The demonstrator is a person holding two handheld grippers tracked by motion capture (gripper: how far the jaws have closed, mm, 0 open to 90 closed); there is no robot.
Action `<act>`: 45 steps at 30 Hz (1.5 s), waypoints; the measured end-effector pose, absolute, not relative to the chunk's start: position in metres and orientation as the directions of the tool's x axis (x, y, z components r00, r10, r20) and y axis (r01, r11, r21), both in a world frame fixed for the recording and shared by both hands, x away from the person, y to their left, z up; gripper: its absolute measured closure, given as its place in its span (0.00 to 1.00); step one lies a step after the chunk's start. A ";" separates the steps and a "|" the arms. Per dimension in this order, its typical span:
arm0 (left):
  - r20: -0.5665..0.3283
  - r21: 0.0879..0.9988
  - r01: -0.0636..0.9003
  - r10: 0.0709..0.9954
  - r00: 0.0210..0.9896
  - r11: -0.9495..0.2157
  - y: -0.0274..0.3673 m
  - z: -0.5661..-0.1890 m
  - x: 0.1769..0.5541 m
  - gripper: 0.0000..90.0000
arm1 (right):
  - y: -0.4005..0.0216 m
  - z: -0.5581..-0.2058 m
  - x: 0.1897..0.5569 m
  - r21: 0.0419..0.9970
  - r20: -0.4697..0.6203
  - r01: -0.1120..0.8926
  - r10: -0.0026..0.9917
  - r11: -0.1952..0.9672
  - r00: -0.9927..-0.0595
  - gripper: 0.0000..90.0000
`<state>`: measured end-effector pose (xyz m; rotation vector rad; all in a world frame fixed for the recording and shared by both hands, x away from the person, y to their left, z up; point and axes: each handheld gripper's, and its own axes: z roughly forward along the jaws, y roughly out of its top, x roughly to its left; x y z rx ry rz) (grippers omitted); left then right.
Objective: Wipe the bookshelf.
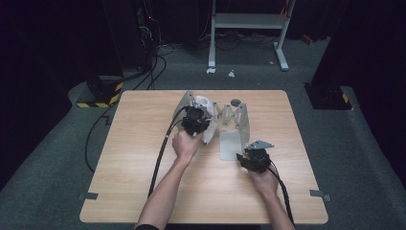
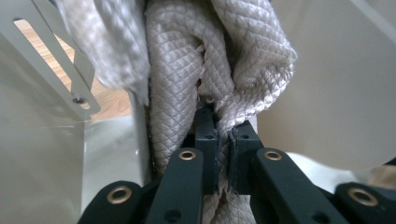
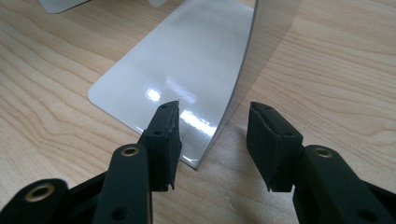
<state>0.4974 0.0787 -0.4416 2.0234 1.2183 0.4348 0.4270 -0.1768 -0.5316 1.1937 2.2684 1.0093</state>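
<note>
**Cloth pinched at the rack, bookend straddled**

Your left claw is pressed together on a fold of the quilted cloth, holding it bunched between the upright plates of the grey metal rack near the far middle of the surface. That grip seems meant to feed or pull the cloth there. Your right claw stands spread, its pads either side of the rack's end plate without touching, probably ready to steady it.

Lab: black drapes, cables, rig stand
</note>
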 end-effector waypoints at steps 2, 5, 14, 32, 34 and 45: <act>-0.065 0.726 0.618 0.866 0.496 -0.300 0.078 -0.446 0.498 0.94 | -0.177 -0.532 0.427 0.744 -0.007 0.548 0.826 0.381 -0.564 0.60; -0.037 0.731 0.605 0.866 0.498 -0.317 0.077 -0.448 0.500 0.94 | -0.177 -0.532 0.427 0.744 -0.007 0.549 0.826 0.381 -0.564 0.60; -0.039 0.725 0.604 0.855 0.518 -0.333 0.072 -0.459 0.498 0.94 | -0.177 -0.532 0.427 0.744 -0.007 0.549 0.826 0.380 -0.563 0.59; -0.057 0.651 0.665 0.850 0.523 -0.366 0.063 -0.497 0.499 0.92 | -0.177 -0.532 0.427 0.744 -0.002 0.551 0.826 0.378 -0.564 0.58; -0.055 0.673 0.644 0.845 0.532 -0.362 0.065 -0.487 0.496 0.92 | -0.177 -0.532 0.425 0.744 -0.010 0.549 0.828 0.381 -0.561 0.58; -0.042 0.751 0.567 0.833 0.552 -0.337 0.074 -0.429 0.487 0.94 | -0.179 -0.532 0.426 0.744 -0.001 0.554 0.831 0.372 -0.557 0.58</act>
